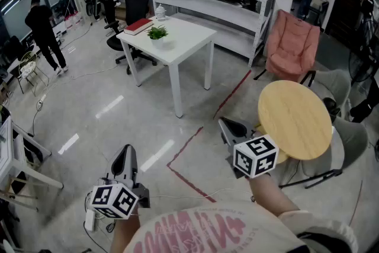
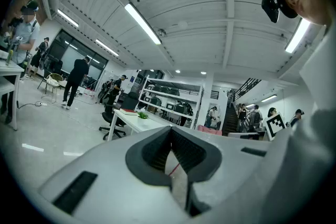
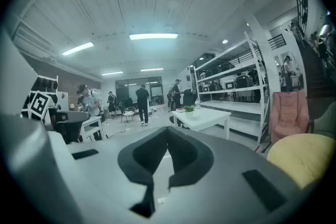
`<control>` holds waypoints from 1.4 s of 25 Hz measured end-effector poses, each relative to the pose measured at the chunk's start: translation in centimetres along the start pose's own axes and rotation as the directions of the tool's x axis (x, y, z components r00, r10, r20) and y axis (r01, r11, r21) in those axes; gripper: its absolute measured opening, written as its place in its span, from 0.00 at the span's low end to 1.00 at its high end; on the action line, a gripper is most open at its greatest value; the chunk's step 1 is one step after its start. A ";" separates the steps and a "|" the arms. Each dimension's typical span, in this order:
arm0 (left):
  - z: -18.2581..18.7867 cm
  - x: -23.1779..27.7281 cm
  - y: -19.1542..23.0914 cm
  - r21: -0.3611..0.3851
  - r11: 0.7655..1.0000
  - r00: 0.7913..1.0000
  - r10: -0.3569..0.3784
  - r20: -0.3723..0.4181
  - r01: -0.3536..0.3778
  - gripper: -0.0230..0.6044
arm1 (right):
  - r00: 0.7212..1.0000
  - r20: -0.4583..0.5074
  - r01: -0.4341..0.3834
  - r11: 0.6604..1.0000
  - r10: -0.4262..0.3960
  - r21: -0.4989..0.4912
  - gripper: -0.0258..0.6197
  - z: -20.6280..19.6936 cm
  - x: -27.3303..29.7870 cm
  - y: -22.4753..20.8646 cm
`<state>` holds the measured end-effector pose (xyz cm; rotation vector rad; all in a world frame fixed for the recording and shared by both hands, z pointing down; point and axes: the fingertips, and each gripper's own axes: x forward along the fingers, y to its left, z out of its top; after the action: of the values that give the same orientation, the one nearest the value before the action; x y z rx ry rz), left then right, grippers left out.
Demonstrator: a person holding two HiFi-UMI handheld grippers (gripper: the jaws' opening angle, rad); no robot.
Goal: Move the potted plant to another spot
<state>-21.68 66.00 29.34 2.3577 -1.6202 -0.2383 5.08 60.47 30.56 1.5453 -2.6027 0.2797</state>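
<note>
With the left gripper (image 1: 126,150) and right gripper (image 1: 224,124) both closed on nothing, I was well apart from the potted plant (image 1: 157,33) on the white table (image 1: 185,44). I judged I should approach first, then open wide around the pot and keep it upright.

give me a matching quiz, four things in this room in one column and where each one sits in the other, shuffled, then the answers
Things:
1. potted plant
2. red book
3. pink armchair
4. round wooden table

Places:
A. on the floor beside the shelves
B. close by the right gripper
C. at the white table's far left corner
D. on the white table, just right of the book

Pairs: 1-D, 2-C, 3-A, 4-B
</note>
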 end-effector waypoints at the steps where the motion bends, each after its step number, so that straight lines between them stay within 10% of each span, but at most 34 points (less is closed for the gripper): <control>1: 0.0 0.0 0.0 -0.001 1.000 1.000 -0.001 0.003 0.001 0.04 | 1.000 -0.001 0.000 1.000 0.000 -0.001 0.05 -0.1 0.1 0.0; 24: 5.3 1.9 6.1 -0.012 1.000 0.996 -0.013 0.087 0.015 0.04 | 0.999 0.043 0.025 1.000 -0.026 0.015 0.05 3.3 5.6 1.6; 35: 1.6 2.2 10.5 -0.089 0.996 1.000 -0.026 0.016 0.027 0.04 | 0.994 -0.095 0.058 0.998 -0.059 -0.015 0.05 -2.9 8.7 3.6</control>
<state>-30.71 60.21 31.15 2.3165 -1.5525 -0.3278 -2.26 55.32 34.58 1.5612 -2.4774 0.3241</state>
